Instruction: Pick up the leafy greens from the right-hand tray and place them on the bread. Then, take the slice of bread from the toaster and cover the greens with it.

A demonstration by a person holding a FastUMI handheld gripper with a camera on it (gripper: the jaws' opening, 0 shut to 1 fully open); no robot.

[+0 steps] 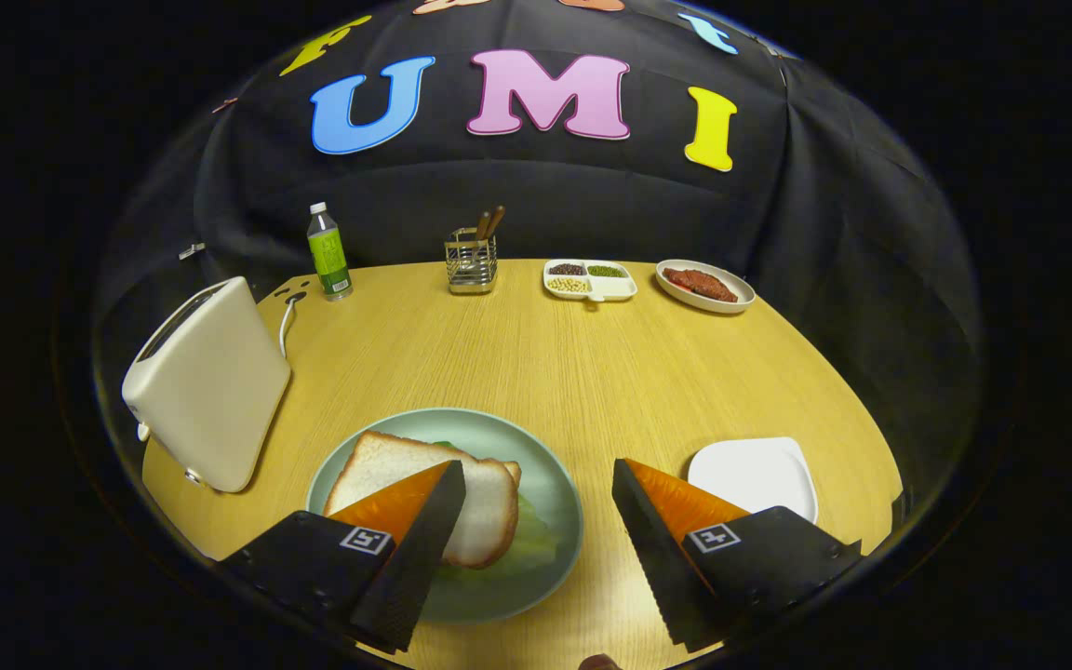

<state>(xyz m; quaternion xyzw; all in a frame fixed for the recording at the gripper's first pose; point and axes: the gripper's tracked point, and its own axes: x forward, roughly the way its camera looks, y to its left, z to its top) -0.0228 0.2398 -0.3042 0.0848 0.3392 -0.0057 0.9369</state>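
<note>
On the pale green plate (555,484) lies a slice of white bread (480,502) on top of leafy greens (531,540), whose edge pokes out at the right; another slice peeks out beneath. My gripper (536,484) is open with nothing between its fingers. The left finger (424,521) hangs over the bread's near corner and the right finger (648,521) is over the table beside the plate. The white toaster (206,386) stands to the left of the plate. A white square tray (755,475) sits bare to the right of the right finger.
Along the table's far edge stand a green-labelled bottle (328,253), a metal utensil holder (472,261), a divided white dish of beans (589,278) and an oval plate with red meat (704,285). The toaster's cord (287,321) runs behind it.
</note>
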